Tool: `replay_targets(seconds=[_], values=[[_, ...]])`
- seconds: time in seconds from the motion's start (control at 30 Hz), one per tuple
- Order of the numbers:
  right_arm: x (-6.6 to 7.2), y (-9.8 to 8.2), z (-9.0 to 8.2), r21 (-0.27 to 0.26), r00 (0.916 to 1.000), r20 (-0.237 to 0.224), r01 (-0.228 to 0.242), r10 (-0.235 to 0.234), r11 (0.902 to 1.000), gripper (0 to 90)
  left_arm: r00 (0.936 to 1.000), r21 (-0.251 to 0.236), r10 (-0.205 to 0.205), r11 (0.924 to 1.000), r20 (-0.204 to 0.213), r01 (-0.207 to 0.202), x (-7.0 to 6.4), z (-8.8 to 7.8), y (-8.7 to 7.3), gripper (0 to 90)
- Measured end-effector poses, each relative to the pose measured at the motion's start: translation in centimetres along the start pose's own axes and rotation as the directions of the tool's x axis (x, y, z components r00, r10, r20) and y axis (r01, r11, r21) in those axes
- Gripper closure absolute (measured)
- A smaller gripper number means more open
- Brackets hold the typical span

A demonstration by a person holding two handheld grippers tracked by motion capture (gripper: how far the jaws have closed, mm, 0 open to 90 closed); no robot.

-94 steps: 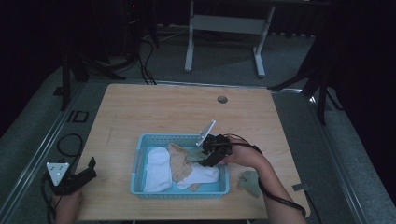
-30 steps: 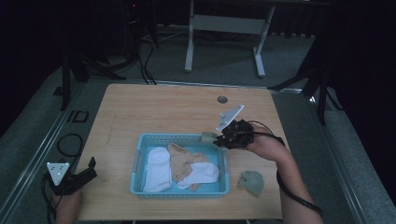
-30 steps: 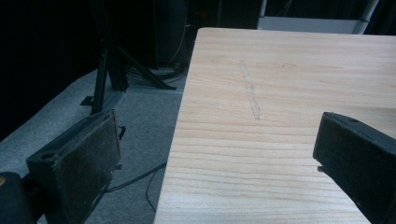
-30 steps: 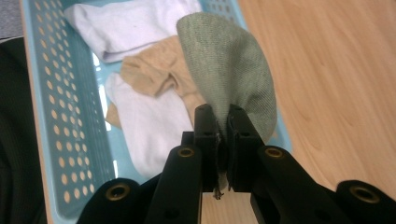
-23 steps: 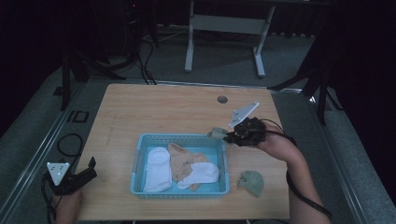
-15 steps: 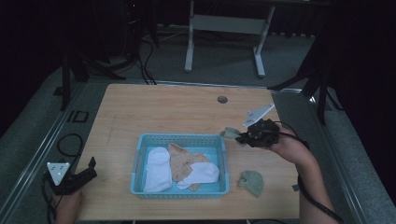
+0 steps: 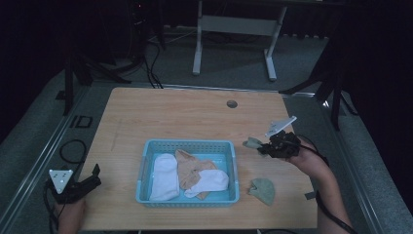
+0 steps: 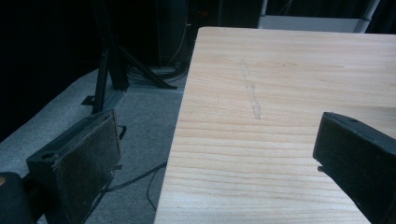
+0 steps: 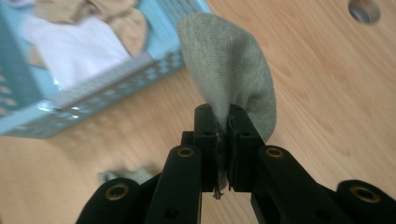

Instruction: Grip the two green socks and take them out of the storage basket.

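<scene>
Wooden table (image 7: 185,117), bare over its far half. Blue basket (image 7: 187,145) near the front edge, holding a white sock (image 7: 163,176), a tan sock (image 7: 187,168) and a second white one (image 7: 213,179). One green sock (image 7: 263,189) lying flat on the table just right of the basket.

Right gripper (image 7: 260,147) over the table right of the basket, above and beyond that lying sock, jaws clamped tight on the edge of another green sock (image 9: 231,74). In the right gripper view, fabric pinched only at its hem, the rest bulging up past the jaw tips, clear of the basket rim (image 9: 112,77). Sock apart from the wood in the high view, as far as can be told.

Left gripper (image 7: 90,181) at the front left corner, jaws wide, nothing between the pads (image 8: 88,163); bare wood and floor ahead.

Likely step: setting this sock down beside its mate. Risks, as a judgement: thin pinch at the hem, so a quick swing could slip the cloth out early and drop it crumpled or half over the basket rim. Release too close to the right edge could send it off the table. Landing on top of the other green sock would bunch the pair.
</scene>
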State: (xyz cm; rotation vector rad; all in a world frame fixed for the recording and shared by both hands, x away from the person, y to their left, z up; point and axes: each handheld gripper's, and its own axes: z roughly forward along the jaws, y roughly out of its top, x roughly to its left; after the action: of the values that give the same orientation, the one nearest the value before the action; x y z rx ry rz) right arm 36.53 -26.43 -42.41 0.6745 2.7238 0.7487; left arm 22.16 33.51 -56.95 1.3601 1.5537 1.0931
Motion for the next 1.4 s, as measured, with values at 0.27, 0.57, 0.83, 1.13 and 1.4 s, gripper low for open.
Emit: replay_targets(seconds=[0.27, 0.57, 0.83, 1.13, 1.4], values=[[-0.9, -3.4, 3.3, 0.034, 0.9965, -0.02, -0.081, 0.082, 0.9961, 84.1, 1.0, 0.0, 0.001, 1.0, 0.0, -0.001, 0.0, 0.0, 0.0, 0.4], [-0.7, -6.0, 6.1, 0.067, 0.9903, -0.055, -0.124, 0.128, 0.99, 83.5, 1.0, 0.001, 0.002, 1.0, -0.002, -0.002, 0.0, 0.0, 0.0, 0.4], [-0.1, -6.6, 6.9, 0.066, 0.9868, -0.078, -0.137, 0.142, 0.9884, 71.3, 1.0, 0.002, 0.003, 1.0, -0.001, -0.003, 0.0, 0.0, 0.0, 0.3], [-0.6, -7.9, 4.8, -0.026, 0.9808, -0.052, -0.19, 0.188, 0.9815, 64.7, 1.0, 0.002, 0.003, 1.0, 0.0, -0.003, 0.0, 0.0, 0.0, 0.3], [-1.5, -11.0, 4.3, -0.077, 0.9643, 0.003, -0.264, 0.265, 0.9615, 60.3, 1.0, 0.003, 0.005, 1.0, -0.003, -0.005, 0.0, 0.0, 0.0, 0.4]])
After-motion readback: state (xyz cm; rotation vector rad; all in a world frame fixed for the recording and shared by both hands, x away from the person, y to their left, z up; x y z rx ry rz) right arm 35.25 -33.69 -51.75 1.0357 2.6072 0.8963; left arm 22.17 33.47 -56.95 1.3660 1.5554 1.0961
